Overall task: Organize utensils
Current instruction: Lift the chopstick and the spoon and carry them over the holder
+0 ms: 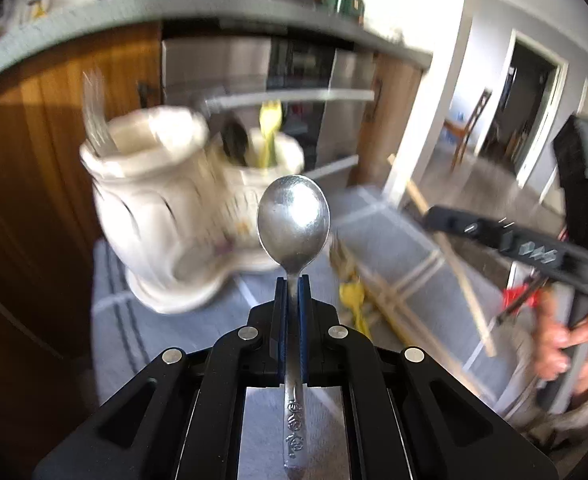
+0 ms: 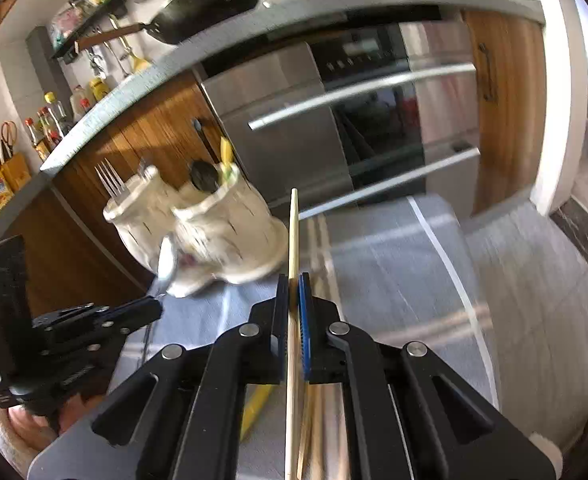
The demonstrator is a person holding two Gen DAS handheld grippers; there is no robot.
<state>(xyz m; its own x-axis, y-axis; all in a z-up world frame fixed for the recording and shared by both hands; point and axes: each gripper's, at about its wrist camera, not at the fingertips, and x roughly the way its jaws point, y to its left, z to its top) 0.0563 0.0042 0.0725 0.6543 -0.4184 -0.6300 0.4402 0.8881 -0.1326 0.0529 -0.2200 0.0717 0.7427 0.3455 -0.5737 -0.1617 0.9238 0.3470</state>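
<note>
Grey cloth with pale stripes (image 2: 393, 264) covers the surface, and behind it stand the stainless-steel oven front with long bar handles (image 2: 357, 120) and the brown wooden cabinet doors (image 1: 46, 152). On the cloth sits the cream ceramic two-cup utensil holder (image 1: 162, 216), blurred in both views; its left cup carries silver metal forks (image 2: 112, 178) standing tines up, and its right cup carries a yellow plastic utensil (image 1: 269, 136) and a dark rounded utensil (image 2: 204, 176).

The left claw (image 1: 292, 292) is clamped on the neck of a silver metal spoon with an embossed handle (image 1: 293, 220). The spoon's bowl points forward, in front of the holder's right cup, and its handle runs back between the blue pads. From the right wrist view, the spoon's bowl lies just beside the holder's lower left side.

The right claw (image 2: 292, 292) is clamped on a thin pale wooden chopstick (image 2: 293, 232), which sticks straight forward with its tip near the right edge of the holder. More pale sticks lie under this claw.

On the cloth to the right of the holder lie further yellow plastic utensils (image 1: 351, 296) and pale wooden chopsticks (image 1: 445, 256), too blurred to count
</note>
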